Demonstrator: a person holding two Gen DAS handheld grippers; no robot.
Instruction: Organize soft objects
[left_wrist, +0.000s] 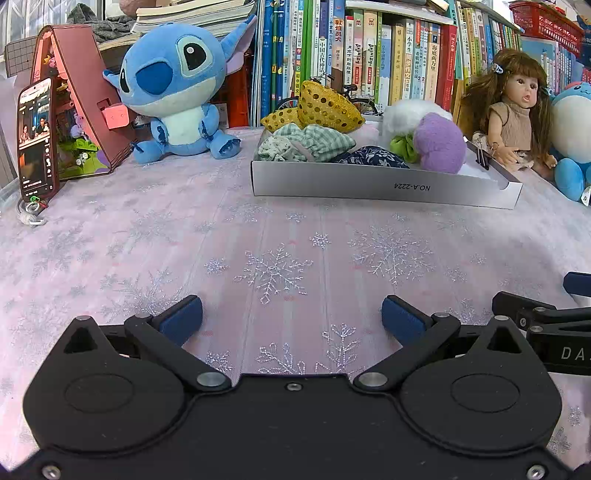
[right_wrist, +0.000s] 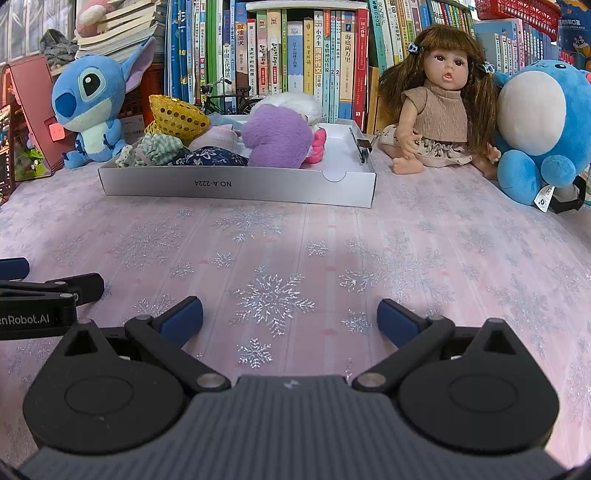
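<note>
A white cardboard tray (left_wrist: 369, 186) (right_wrist: 236, 190) stands at the back of the table. It holds soft things: a gold sequin pouch (left_wrist: 328, 107) (right_wrist: 177, 116), a green checked cloth (left_wrist: 314, 142) (right_wrist: 159, 147), a navy floral cloth (left_wrist: 373, 157) (right_wrist: 210, 157), a purple plush (left_wrist: 439, 144) (right_wrist: 277, 138) and a white plush (left_wrist: 406, 112) (right_wrist: 295, 101). My left gripper (left_wrist: 291, 319) is open and empty over the tablecloth, well short of the tray. My right gripper (right_wrist: 290, 319) is open and empty too, beside the left one.
A blue Stitch plush (left_wrist: 177, 92) (right_wrist: 88, 99) sits left of the tray, a doll (left_wrist: 513, 107) (right_wrist: 439, 103) and a blue round plush (right_wrist: 543, 129) right of it. A phone (left_wrist: 37, 140) and a red model house (left_wrist: 81, 99) stand far left. Bookshelves (right_wrist: 288, 48) line the back.
</note>
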